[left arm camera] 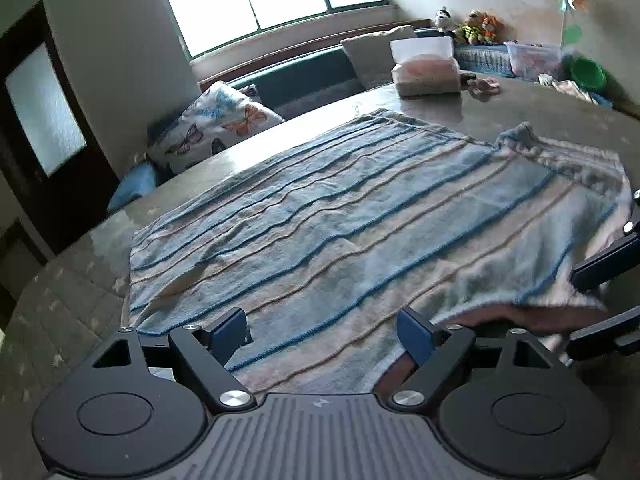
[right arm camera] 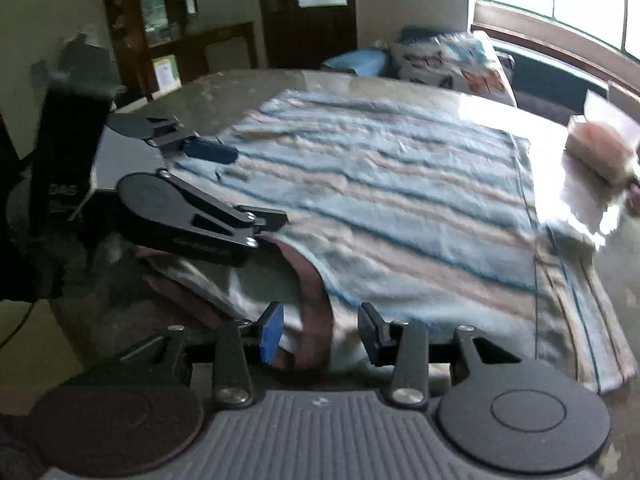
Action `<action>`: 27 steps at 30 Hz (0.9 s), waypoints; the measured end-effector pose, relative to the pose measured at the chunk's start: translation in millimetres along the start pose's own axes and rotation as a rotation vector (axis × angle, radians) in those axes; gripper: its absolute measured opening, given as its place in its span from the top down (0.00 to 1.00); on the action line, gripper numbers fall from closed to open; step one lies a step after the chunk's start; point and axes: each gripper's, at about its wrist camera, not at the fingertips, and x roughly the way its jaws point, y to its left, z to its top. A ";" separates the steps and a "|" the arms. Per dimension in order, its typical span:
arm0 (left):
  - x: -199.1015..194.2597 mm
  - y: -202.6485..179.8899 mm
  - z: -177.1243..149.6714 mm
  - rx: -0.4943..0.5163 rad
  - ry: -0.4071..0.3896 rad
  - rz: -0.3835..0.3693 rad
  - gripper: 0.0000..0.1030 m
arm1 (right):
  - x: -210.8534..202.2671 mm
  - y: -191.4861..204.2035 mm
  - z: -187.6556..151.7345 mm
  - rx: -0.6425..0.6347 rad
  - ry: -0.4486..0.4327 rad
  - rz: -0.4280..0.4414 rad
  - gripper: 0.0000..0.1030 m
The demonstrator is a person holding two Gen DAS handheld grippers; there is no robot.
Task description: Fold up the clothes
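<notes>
A striped towel (left arm camera: pixel 340 216) of soft, nubby terry in pale blue, beige and dark blue lines lies spread across the round grey table (left arm camera: pixel 560 120), its near hem hanging loosely at the table's 6 o'clock edge. Bare tabletop shows from 9 to 12 o'clock around the cloth, and a wider bare band runs toward 1 o'clock, where a clear plastic box (left arm camera: pixel 426 68) sits well apart from the towel. The left gripper (left arm camera: pixel 320 334) stands wide open, its blue pads over the near hem without pinching it. The right gripper (right arm camera: pixel 320 332) is spread too, a pinkish fold of the towel's underside lying between its fingers. The far right corner is rumpled and turned over.
</notes>
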 end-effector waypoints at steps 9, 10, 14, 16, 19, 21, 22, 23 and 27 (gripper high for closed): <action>-9.9 -3.7 -1.8 0.011 -0.021 0.008 0.17 | -15.7 -19.8 -17.0 0.097 -0.011 -0.033 0.59; -10.9 -4.5 -1.7 0.011 -0.023 0.007 0.17 | -15.7 -23.1 -18.9 0.112 -0.009 -0.038 0.59; -17.2 -8.9 2.6 0.011 -0.037 -0.004 0.16 | -11.6 -32.2 -26.4 0.150 0.012 -0.060 0.59; -20.7 -10.4 6.3 0.008 -0.050 -0.009 0.15 | -16.0 -30.9 -28.2 0.149 0.008 -0.058 0.59; -23.5 -14.6 12.3 0.003 -0.067 -0.020 0.14 | -28.7 -37.9 -29.8 0.172 -0.024 -0.090 0.59; -23.4 -19.4 14.6 0.005 -0.069 -0.032 0.14 | -36.0 -48.3 -31.1 0.204 -0.046 -0.140 0.59; -23.5 -21.8 14.9 0.007 -0.068 -0.036 0.14 | -38.2 -54.1 -31.8 0.225 -0.052 -0.167 0.59; -23.5 -24.6 14.9 0.010 -0.067 -0.042 0.14 | -39.9 -59.9 -32.7 0.246 -0.057 -0.194 0.59; -23.7 -33.7 12.6 0.017 -0.058 -0.061 0.13 | -42.5 -90.2 -39.0 0.301 -0.073 -0.340 0.59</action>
